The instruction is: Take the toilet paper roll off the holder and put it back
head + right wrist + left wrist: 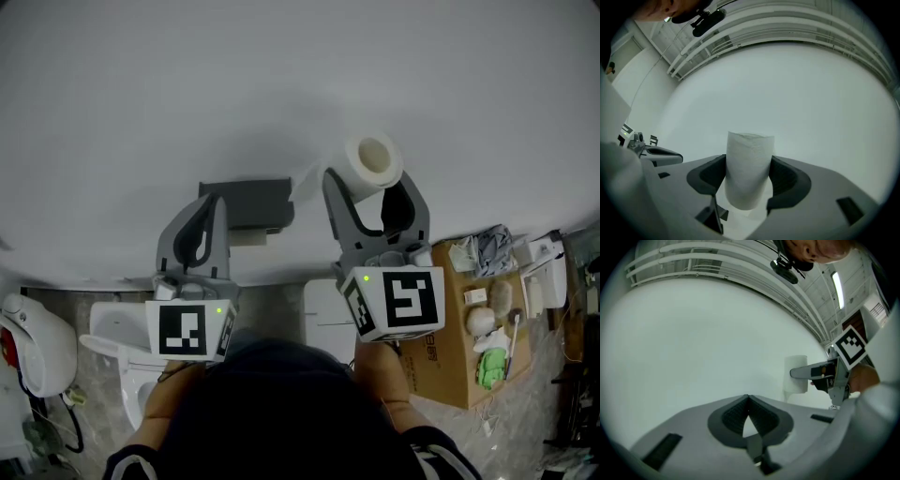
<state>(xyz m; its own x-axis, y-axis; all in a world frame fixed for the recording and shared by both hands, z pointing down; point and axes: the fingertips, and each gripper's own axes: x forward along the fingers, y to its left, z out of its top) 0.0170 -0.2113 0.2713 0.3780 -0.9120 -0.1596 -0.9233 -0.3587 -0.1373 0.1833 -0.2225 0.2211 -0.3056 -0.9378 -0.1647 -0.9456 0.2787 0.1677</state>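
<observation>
A white toilet paper roll (373,159) is off the wall, clamped between the jaws of my right gripper (372,185), with its cardboard core facing up and a loose tail toward the holder. In the right gripper view the roll (749,168) stands upright between both pads. The dark grey holder (246,202) is on the white wall, left of the roll and bare. My left gripper (212,202) sits just left of the holder, shut and holding nothing. From the left gripper view, the roll (796,373) and my right gripper (813,373) show at the right.
A white toilet (122,349) lies below the left gripper, with a white rounded unit (37,342) further left. A cardboard box (450,361) carrying several small items stands at the right on the tiled floor. A white wall (281,75) fills the upper view.
</observation>
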